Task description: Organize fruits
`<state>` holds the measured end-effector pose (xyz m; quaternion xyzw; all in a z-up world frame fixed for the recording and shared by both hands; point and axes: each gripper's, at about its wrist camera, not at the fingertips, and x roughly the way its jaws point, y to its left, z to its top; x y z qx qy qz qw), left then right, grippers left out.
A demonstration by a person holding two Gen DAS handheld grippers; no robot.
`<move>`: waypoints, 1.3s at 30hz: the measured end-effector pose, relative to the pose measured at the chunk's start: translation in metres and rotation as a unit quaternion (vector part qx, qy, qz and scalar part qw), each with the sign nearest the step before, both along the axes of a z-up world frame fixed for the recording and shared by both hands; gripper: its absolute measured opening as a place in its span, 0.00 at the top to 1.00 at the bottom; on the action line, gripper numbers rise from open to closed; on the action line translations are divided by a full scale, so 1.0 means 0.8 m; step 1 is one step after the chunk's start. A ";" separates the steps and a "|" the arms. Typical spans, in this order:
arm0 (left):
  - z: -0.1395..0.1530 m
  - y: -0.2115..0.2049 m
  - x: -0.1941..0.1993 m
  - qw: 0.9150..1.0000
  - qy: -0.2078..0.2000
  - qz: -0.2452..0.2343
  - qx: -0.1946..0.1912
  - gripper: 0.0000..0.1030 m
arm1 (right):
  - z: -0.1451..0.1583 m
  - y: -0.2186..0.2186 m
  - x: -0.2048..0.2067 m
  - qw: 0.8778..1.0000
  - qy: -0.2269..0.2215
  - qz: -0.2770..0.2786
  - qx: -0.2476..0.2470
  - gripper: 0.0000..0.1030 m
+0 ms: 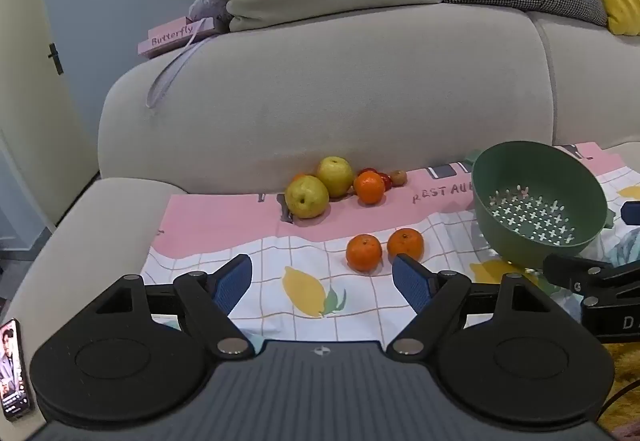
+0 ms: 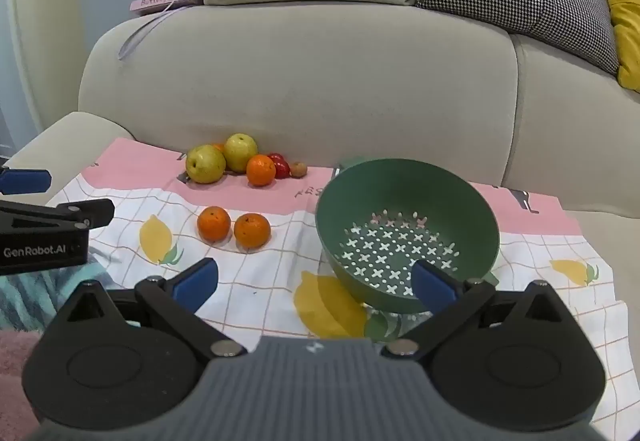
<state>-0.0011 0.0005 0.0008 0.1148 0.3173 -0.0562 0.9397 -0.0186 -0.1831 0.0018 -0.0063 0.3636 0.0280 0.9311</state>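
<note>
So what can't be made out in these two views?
- An orange fruit behind the pears: both views show only a sliver.
- Red fruits: hidden partly by the back orange; count unclear.
- Phone: cut by the left view's edge.
- Strainer handle: mostly hidden behind its rim.

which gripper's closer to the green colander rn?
Right. The right gripper is open at the green colander, one fingertip at its near rim. The left gripper is open further left, in front of the two oranges.
</note>
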 end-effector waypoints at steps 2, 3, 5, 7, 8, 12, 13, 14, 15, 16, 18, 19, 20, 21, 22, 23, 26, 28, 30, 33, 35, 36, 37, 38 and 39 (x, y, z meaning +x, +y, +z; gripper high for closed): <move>0.000 0.006 -0.005 1.000 0.000 -0.005 -0.015 0.10 | 0.003 0.002 0.002 1.000 0.007 0.000 -0.001 0.04; 0.001 0.009 -0.004 1.000 0.008 -0.004 -0.018 0.10 | 0.004 0.003 0.003 1.000 0.005 0.001 -0.001 0.04; -0.003 0.002 0.001 1.000 0.014 -0.002 -0.006 0.12 | 0.008 0.006 0.004 1.000 0.002 0.002 -0.001 0.04; -0.006 -0.003 0.002 1.000 0.016 -0.007 -0.005 0.12 | 0.004 -0.001 -0.003 1.000 -0.001 0.001 0.000 0.04; -0.005 -0.004 0.000 1.000 0.016 -0.009 -0.005 0.12 | 0.002 -0.001 -0.003 1.000 -0.002 0.001 0.000 0.04; -0.003 -0.004 -0.001 1.000 0.015 -0.010 -0.005 0.12 | -0.009 -0.004 -0.005 1.000 -0.003 0.000 -0.004 0.04; -0.002 -0.004 -0.001 1.000 0.014 -0.010 -0.005 0.12 | -0.004 -0.002 -0.004 1.000 0.000 -0.002 -0.005 0.04; -0.002 -0.004 -0.001 1.000 0.014 -0.009 -0.006 0.12 | 0.000 0.001 -0.002 1.000 0.002 -0.004 -0.006 0.04; -0.003 -0.005 -0.002 1.000 0.013 -0.009 -0.006 0.12 | 0.001 0.001 -0.003 1.000 0.001 -0.003 -0.007 0.04; -0.003 -0.005 -0.002 1.000 0.013 -0.009 -0.006 0.12 | 0.001 0.000 -0.004 1.000 0.001 -0.002 -0.007 0.04; -0.002 -0.004 -0.001 1.000 0.013 -0.009 -0.006 0.12 | 0.001 0.000 -0.005 1.000 0.002 -0.002 -0.009 0.04; -0.002 -0.005 -0.001 1.000 0.013 -0.009 -0.006 0.12 | 0.001 0.000 -0.005 1.000 0.002 -0.002 -0.009 0.04; -0.001 -0.005 -0.001 1.000 0.014 -0.008 -0.006 0.12 | 0.001 0.000 -0.005 1.000 0.002 -0.002 -0.010 0.04; -0.002 -0.005 -0.001 1.000 0.014 -0.008 -0.006 0.12 | 0.002 0.000 -0.005 1.000 0.003 -0.002 -0.010 0.04; -0.002 -0.005 -0.001 1.000 0.014 -0.007 -0.005 0.12 | 0.002 0.000 -0.005 1.000 0.003 -0.002 -0.011 0.04; -0.001 -0.005 -0.001 1.000 0.014 -0.007 -0.004 0.12 | 0.002 0.001 -0.004 1.000 0.005 -0.002 -0.012 0.04; -0.001 -0.006 -0.001 1.000 0.014 -0.007 -0.004 0.12 | 0.002 0.002 -0.004 1.000 0.007 -0.002 -0.013 0.04; -0.001 -0.005 -0.001 1.000 0.014 -0.006 -0.004 0.12 | 0.001 0.002 -0.004 1.000 0.008 -0.001 -0.014 0.04; -0.001 -0.002 0.000 1.000 0.015 -0.007 -0.006 0.12 | 0.001 0.001 -0.002 1.000 0.011 -0.001 -0.015 0.04; -0.001 -0.001 0.000 1.000 0.018 -0.007 -0.006 0.12 | 0.000 0.002 -0.001 1.000 0.014 0.000 -0.016 0.04; -0.002 0.000 0.001 1.000 0.019 -0.007 -0.006 0.12 | 0.000 0.002 0.000 1.000 0.015 0.000 -0.017 0.04; -0.002 0.000 0.001 1.000 0.020 -0.007 -0.006 0.12 | 0.000 0.002 0.000 1.000 0.016 0.000 -0.017 0.04; -0.002 0.000 0.001 1.000 0.020 -0.007 -0.006 0.12 | 0.000 0.002 0.000 1.000 0.016 -0.001 -0.018 0.04; -0.003 0.000 0.001 1.000 0.020 -0.007 -0.007 0.12 | 0.000 0.002 0.001 1.000 0.017 -0.001 -0.018 0.04; -0.003 0.000 0.001 1.000 0.020 -0.007 -0.007 0.12 | 0.000 0.002 0.002 1.000 0.018 -0.002 -0.018 0.04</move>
